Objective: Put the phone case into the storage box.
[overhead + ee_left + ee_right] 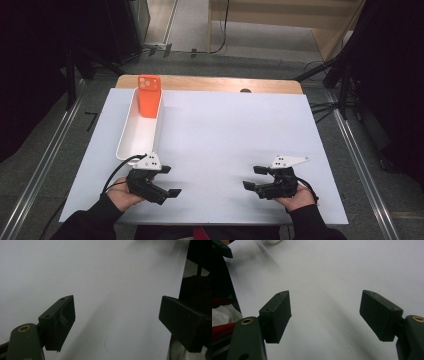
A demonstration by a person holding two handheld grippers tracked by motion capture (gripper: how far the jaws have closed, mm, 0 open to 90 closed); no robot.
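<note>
Long narrow white plastic tray, open top, rounded corners, lies lengthwise along left side of white tabletop, near end just beyond left tongs. Orange rectangular phone case, camera cutout at top corner, stands tilted in tray's far end, lower edge inside tray, upper part leaning over far rim toward tabletop's wooden edge. Rest of tray holds nothing.

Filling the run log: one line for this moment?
left gripper: open, empty | right gripper: open, empty | phone case: in tray
</note>
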